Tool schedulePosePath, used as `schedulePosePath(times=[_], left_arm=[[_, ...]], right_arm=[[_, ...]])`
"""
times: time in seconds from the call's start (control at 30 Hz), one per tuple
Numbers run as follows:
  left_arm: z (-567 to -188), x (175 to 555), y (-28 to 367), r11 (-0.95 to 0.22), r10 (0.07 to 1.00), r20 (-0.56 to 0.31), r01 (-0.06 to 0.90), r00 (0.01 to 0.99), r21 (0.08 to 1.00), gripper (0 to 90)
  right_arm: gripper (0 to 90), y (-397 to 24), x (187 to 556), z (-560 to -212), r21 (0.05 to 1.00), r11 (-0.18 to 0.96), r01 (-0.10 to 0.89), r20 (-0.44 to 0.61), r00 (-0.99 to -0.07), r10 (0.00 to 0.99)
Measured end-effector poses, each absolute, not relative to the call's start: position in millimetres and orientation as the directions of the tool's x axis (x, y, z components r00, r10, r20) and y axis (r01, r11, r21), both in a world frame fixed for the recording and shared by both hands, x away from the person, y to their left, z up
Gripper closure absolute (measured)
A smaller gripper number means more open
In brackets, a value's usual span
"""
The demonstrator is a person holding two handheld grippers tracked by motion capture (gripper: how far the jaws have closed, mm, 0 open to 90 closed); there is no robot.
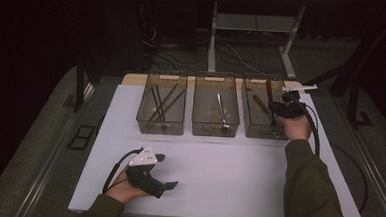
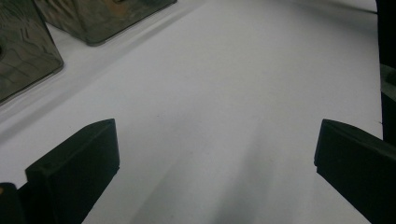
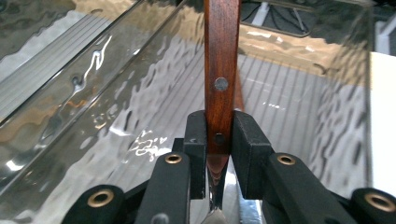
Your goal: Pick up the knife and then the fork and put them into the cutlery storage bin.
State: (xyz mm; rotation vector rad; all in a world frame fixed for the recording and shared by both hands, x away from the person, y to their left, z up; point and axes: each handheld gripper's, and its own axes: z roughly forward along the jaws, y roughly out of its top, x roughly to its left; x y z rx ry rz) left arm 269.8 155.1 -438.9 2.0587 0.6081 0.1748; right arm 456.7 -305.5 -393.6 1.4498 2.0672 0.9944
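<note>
Right gripper point(image 3: 219, 140) is clenched on a wooden-handled utensil point(image 3: 222, 60); in the right gripper view, the 2 black pads press on the brown handle from both sides, just below a metal rivet, and a bit of bright metal shows under the pads. It looks like a knife, but you cannot be sure from these pictures. You hold it upright over the right bin point(image 1: 250, 129), with the handle rising above your hand, as the high view shows. The ribbed floor and the clear wavy walls of this bin lie right behind the handle.

Further out, 3 clear bins stand in a row at the far side of the white table point(image 1: 217, 175). In the right bin, 1 more brown-handled piece point(image 1: 260, 103) already lies on the floor. The middle bin point(image 1: 215, 127) keeps some metal cutlery, and the left bin point(image 1: 160, 127) keeps several thin dark sticks.

Your left gripper point(image 1: 169, 171) rests low on the near part of the table with its jaws wide apart and nothing between them.

As a judgement, the sorting is almost finished: no loose piece lies on the table, so what is left is to lower this utensil into the right bin and release it.
</note>
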Motion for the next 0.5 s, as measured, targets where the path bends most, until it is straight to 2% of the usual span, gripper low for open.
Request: schedulePosePath(times=[0.07,0.1,0.2,0.5], left_arm=[[-438.8,269.9,155.1,-0.426,0.486,-0.116,0.350,0.866,0.834,0.0],[-438.8,269.8,155.1,-0.425,0.487,-0.116,0.351,0.866,0.834,0.0],[-438.7,269.7,155.1,-0.427,0.486,-0.115,0.350,0.866,0.834,0.0],[-438.6,270.1,155.4,-0.427,0.489,-0.114,0.351,0.865,0.834,0.0]], right_arm=[[72.6,-302.6,457.9,-393.3,0.745,0.208,0.634,0.059,-0.374,0.926],[67.0,-301.5,458.0,-393.1,0.745,0.216,0.632,0.047,-0.372,0.927],[60.2,-302.2,457.5,-392.6,0.748,0.202,0.633,0.058,-0.366,0.929],[43.4,-308.4,452.9,-386.9,0.754,0.159,0.637,0.124,-0.376,0.918]])
